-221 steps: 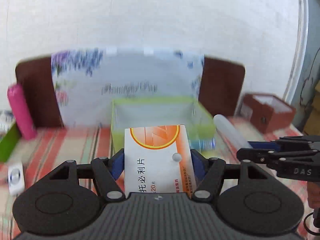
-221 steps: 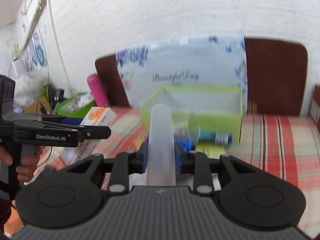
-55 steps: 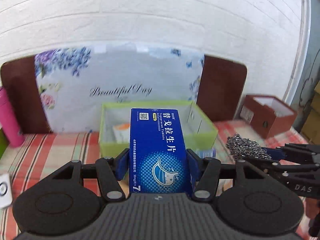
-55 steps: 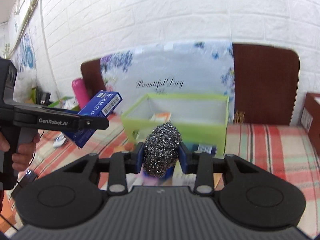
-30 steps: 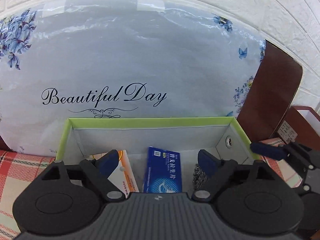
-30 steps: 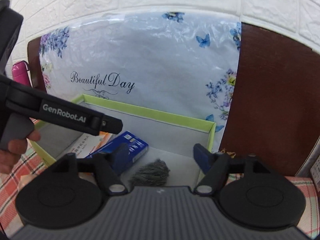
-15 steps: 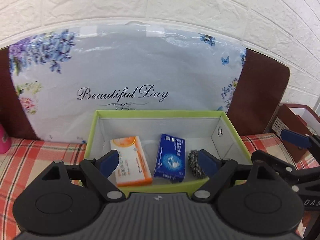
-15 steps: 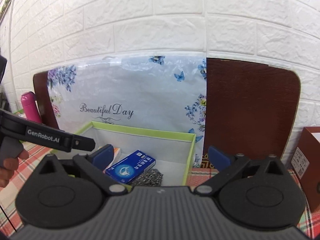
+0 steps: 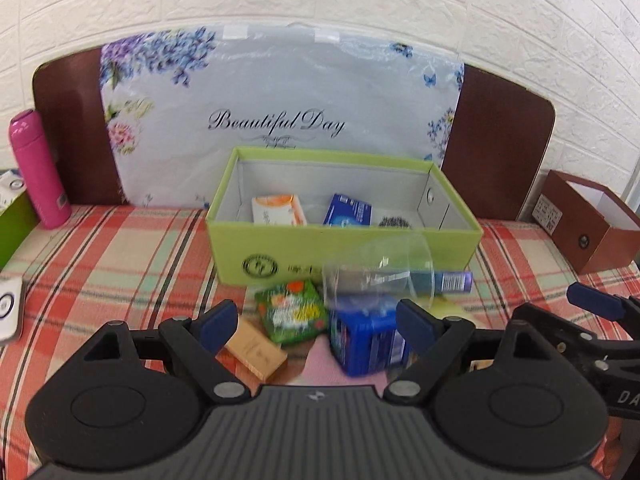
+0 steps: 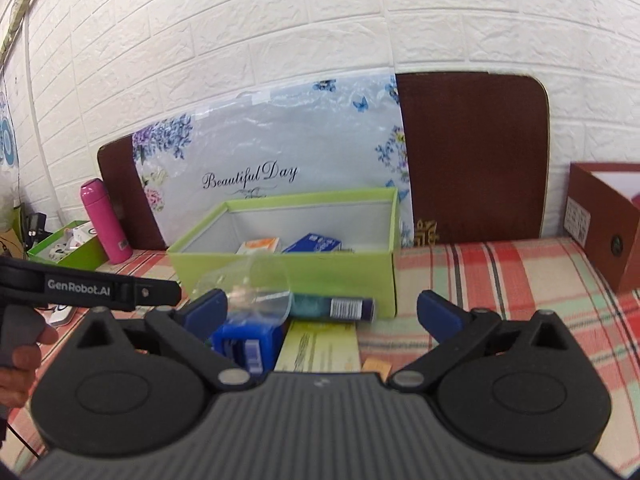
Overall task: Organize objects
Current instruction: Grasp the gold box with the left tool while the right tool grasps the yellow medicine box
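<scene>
Both the left gripper [image 9: 316, 322] and the right gripper [image 10: 326, 308] are spread wide and hold nothing. Ahead of them stands the green box [image 9: 344, 248]; inside lie an orange packet [image 9: 278, 210], a blue packet [image 9: 348, 210] and a scourer [image 9: 394, 222]. A clear cup [image 9: 378, 276] lies just in front of the box.

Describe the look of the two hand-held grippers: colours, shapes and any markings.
Each hand-held gripper, left and right, has a matte black ribbed body, two round discs, silver pivot screws and blue fingertip pads. The left one's side reads "GenRobot.AI" in white; a bare hand grips its handle.
</scene>
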The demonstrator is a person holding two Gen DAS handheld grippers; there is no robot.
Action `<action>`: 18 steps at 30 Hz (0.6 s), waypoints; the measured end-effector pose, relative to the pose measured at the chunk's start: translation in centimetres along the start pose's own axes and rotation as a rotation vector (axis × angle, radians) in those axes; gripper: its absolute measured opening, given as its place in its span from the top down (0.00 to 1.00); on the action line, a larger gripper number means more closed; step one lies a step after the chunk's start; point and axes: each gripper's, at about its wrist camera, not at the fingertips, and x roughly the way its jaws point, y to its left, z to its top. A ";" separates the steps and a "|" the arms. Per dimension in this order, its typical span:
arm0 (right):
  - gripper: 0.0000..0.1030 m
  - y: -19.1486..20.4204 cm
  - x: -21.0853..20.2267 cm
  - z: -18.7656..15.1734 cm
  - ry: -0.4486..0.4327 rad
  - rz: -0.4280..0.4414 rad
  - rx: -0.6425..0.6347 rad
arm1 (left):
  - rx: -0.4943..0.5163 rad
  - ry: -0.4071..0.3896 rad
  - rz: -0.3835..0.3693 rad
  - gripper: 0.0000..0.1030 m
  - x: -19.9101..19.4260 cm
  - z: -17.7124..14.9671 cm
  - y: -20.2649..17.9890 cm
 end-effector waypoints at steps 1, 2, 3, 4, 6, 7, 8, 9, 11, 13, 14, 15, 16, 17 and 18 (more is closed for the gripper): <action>0.00 0.1 -0.3 -0.4 0.006 0.000 0.006 | -0.003 0.007 0.003 0.13 -0.1 -0.4 0.1; 0.00 0.2 -0.6 -0.8 0.010 -0.001 0.011 | -0.006 0.014 0.008 0.13 -0.2 -0.9 0.1; 0.00 0.3 -0.8 -1.2 0.013 -0.001 0.017 | -0.010 0.022 0.013 0.13 -0.2 -1.4 0.3; 0.00 0.4 -1.0 -1.5 0.017 0.000 0.018 | -0.012 0.028 0.019 0.13 -0.3 -1.7 0.4; 0.00 0.7 -1.2 -2.2 0.030 -0.002 0.013 | -0.018 0.041 0.036 0.13 -0.3 -2.4 0.6; 0.00 0.9 -1.3 -2.6 0.033 -0.003 0.010 | -0.023 0.047 0.042 0.13 -0.3 -2.8 0.7; 0.00 1.1 -1.4 -2.9 0.037 -0.004 0.007 | -0.028 0.053 0.045 0.13 -0.3 -3.0 0.9; 0.00 1.2 -1.4 -3.2 0.043 -0.003 0.005 | -0.033 0.061 0.048 0.13 -0.3 -3.3 1.0; 0.00 1.5 -1.4 -3.7 0.057 0.000 0.005 | -0.038 0.072 0.057 0.13 -0.3 -3.8 1.3; 0.00 1.7 -1.5 -4.2 0.066 0.002 0.007 | -0.042 0.078 0.066 0.13 -0.4 -4.3 1.5; 0.00 1.9 -1.5 -4.4 0.071 0.002 0.004 | -0.044 0.081 0.069 0.13 -0.4 -4.5 1.7; 0.00 2.0 -1.5 -4.7 0.075 0.000 0.002 | -0.047 0.084 0.072 0.13 -0.5 -4.8 1.8; 0.00 2.1 -1.5 -5.0 0.080 -0.002 -0.002 | -0.049 0.089 0.074 0.13 -0.5 -5.0 2.0; 0.00 2.1 -1.6 -5.2 0.083 -0.001 -0.004 | -0.052 0.093 0.076 0.13 -0.5 -5.3 2.1; 0.00 2.2 -1.6 -5.5 0.088 0.002 -0.004 | -0.055 0.098 0.078 0.13 -0.4 -5.6 2.3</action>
